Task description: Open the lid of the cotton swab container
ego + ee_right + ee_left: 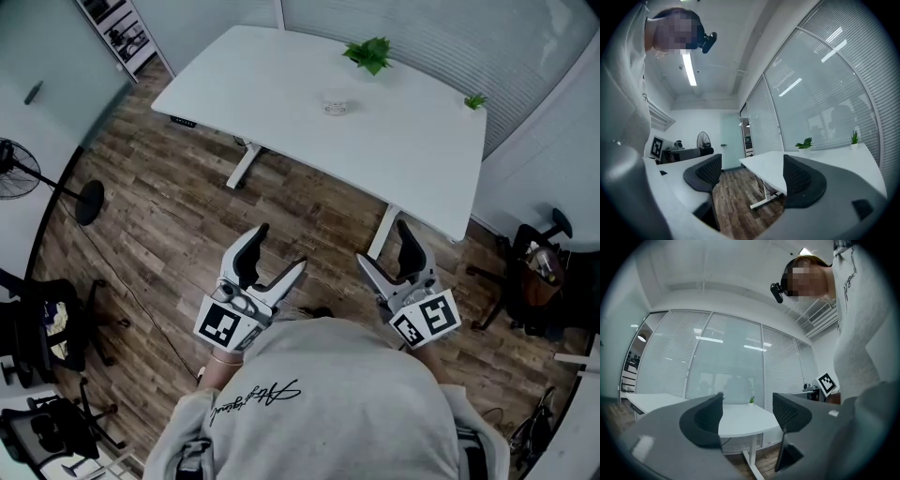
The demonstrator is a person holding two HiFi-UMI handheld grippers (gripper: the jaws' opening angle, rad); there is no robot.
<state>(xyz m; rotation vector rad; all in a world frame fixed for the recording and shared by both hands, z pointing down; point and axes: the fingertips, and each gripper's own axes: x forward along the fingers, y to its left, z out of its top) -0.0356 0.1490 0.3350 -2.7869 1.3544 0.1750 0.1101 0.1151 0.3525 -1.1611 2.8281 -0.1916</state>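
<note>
The cotton swab container (335,103) is a small clear round tub with its lid on, standing toward the far side of the white table (281,103). Both grippers are held close to the person's body over the wooden floor, well short of the table. My left gripper (278,251) is open and empty, and so is my right gripper (386,246). In the left gripper view the gripper (747,411) points at the table (736,420) from low down. The right gripper (752,171) faces the table's edge (820,159). Neither gripper view shows the container.
Two small green plants (368,53) (475,101) stand at the table's far edge. A floor fan (14,169) and an office chair (47,328) are at the left, another chair (534,272) at the right. Glass walls with blinds (717,357) lie beyond the table.
</note>
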